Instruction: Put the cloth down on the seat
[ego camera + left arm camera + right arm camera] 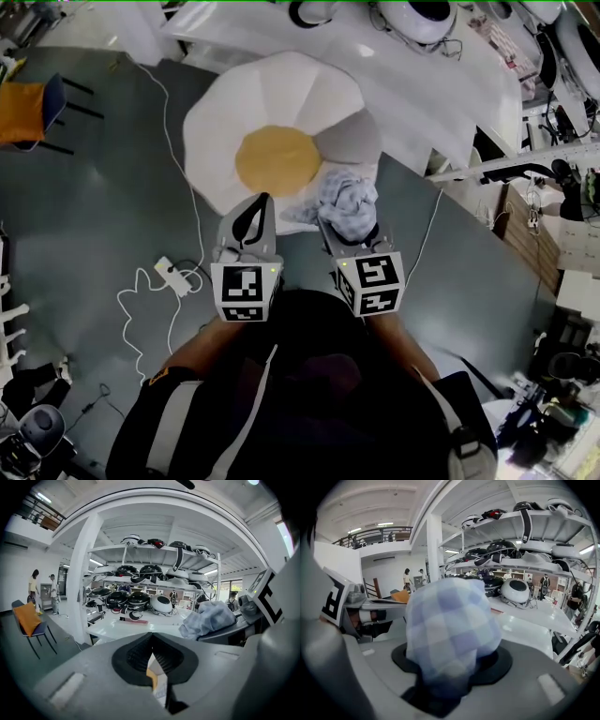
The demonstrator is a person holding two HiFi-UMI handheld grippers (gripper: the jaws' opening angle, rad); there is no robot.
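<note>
Nearest, at the bottom centre of the head view, the two tongs point away from the person. The left gripper [253, 221] has its jaws drawn together at the tips with nothing between them. In its own view only a thin sliver of the seat shows through the slit below the tips. Just right of it, the right gripper [352, 234] is clamped on the cloth [347, 199], a pale blue-and-white checked rag bunched into a loose ball that swells out past the pads.

The cloth sits just right of centre in the head view, over the lower right edge of the seat [281, 89]. Whether it touches the cushion I cannot tell. The seat is a white flower-shaped cushion on the floor with a yellow centre [277, 159].

The cloth looks light, soft and limp (nothing to break, nothing to slip). It should sag and spread once released rather than roll. The present hold on the gathered middle seems sound, and a pinch anywhere on the folds would probably serve as well.

Farther off, a power strip [172, 275] and its cable lie on the grey floor at left. A white table [422, 89] crosses the top of the frame.
</note>
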